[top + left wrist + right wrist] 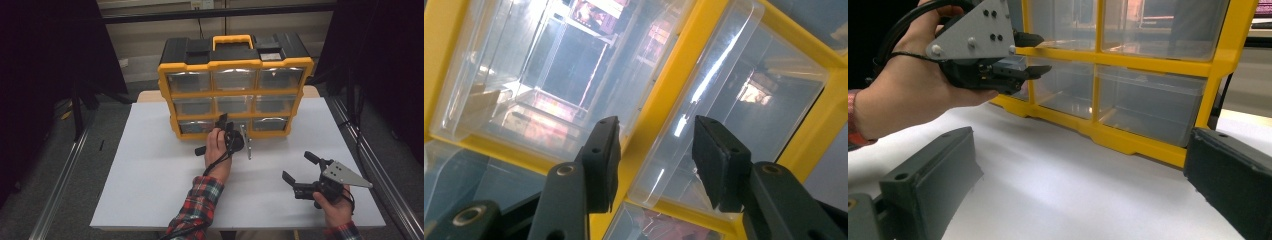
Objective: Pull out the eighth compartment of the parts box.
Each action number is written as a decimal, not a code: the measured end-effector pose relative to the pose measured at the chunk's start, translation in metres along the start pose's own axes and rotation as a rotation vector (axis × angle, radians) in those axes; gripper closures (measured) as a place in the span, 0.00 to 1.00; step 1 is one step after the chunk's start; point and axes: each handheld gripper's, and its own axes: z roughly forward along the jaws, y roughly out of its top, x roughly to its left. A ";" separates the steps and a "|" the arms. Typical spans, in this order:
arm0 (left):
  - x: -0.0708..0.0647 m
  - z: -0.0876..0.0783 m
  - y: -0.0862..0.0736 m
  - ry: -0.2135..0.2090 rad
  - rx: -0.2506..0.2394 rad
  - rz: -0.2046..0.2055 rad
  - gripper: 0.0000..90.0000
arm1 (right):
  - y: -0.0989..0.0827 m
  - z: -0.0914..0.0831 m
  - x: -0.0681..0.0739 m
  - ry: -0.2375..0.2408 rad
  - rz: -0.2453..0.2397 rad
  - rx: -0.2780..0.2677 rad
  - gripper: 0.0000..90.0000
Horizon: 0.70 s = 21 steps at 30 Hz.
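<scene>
A yellow and black drawer cabinet [235, 64] with clear plastic drawers stands at the back of the white table [150, 175]. My left gripper [223, 120] is turned on its side in the person's left hand, close against the cabinet's lowest rows. Its jaws stand open on either side of a yellow divider [659, 107] between two clear drawers [744, 100], holding nothing. From the right gripper view, the left gripper [1044, 54] sits at the cabinet's lower left drawers. My right gripper [296, 165] rests low over the table's right side, open and holding nothing, pointed at the cabinet [1148, 135].
The drawers [234, 79] look see-through, and most seem to hold nothing. Bare white table lies between the right gripper and the cabinet. Metal rails [65, 170] run along both sides of the table, with dark curtains beyond.
</scene>
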 end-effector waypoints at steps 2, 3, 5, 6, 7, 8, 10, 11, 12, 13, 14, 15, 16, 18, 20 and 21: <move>-0.001 0.001 -0.001 -0.007 -0.002 0.010 0.59 | 0.000 0.000 0.000 -0.004 -0.006 -0.003 0.00; 0.001 0.000 -0.001 0.001 0.007 0.036 0.59 | 0.000 0.000 0.000 -0.005 -0.006 -0.002 0.00; -0.001 0.001 -0.001 -0.003 0.004 0.015 0.58 | 0.000 0.000 0.000 -0.001 0.000 0.002 0.00; -0.001 0.001 -0.001 -0.002 0.004 0.014 0.58 | 0.000 0.000 0.000 -0.004 -0.005 0.002 0.00; -0.002 0.001 -0.001 -0.001 0.005 0.017 0.58 | 0.000 0.000 0.000 -0.005 -0.004 0.002 0.00; -0.001 0.001 0.000 0.000 0.016 0.049 0.57 | 0.000 0.000 0.000 -0.004 -0.004 0.002 0.00; -0.002 0.002 0.000 -0.008 0.005 0.023 0.56 | 0.000 0.000 0.000 -0.004 -0.004 0.002 0.00; -0.003 0.003 0.000 -0.005 0.006 0.027 0.54 | 0.000 0.000 0.000 -0.005 -0.003 0.002 0.00; -0.003 0.003 -0.001 -0.001 0.007 0.033 0.53 | 0.000 0.000 0.000 -0.006 -0.002 0.002 0.00; -0.002 0.003 -0.001 0.002 0.023 0.050 0.53 | 0.000 0.000 0.000 -0.003 0.001 0.001 0.00; -0.003 0.004 -0.002 0.004 0.008 0.042 0.53 | 0.000 0.000 0.000 -0.005 0.002 0.002 0.00; -0.001 0.003 -0.001 0.011 0.023 0.057 0.57 | 0.000 0.000 0.000 -0.002 0.002 0.001 0.00; 0.000 0.003 -0.001 0.013 0.025 0.058 0.59 | 0.000 0.000 0.000 -0.004 0.004 0.001 0.00; -0.001 0.002 -0.002 0.016 0.028 0.058 0.60 | 0.000 0.000 0.000 -0.003 0.002 0.001 0.00; -0.003 0.001 -0.002 0.029 0.012 0.062 0.61 | 0.000 0.000 0.000 -0.007 0.004 0.002 0.00; -0.003 0.000 -0.002 0.033 0.022 0.082 0.62 | 0.000 -0.001 0.000 -0.010 0.004 0.003 0.00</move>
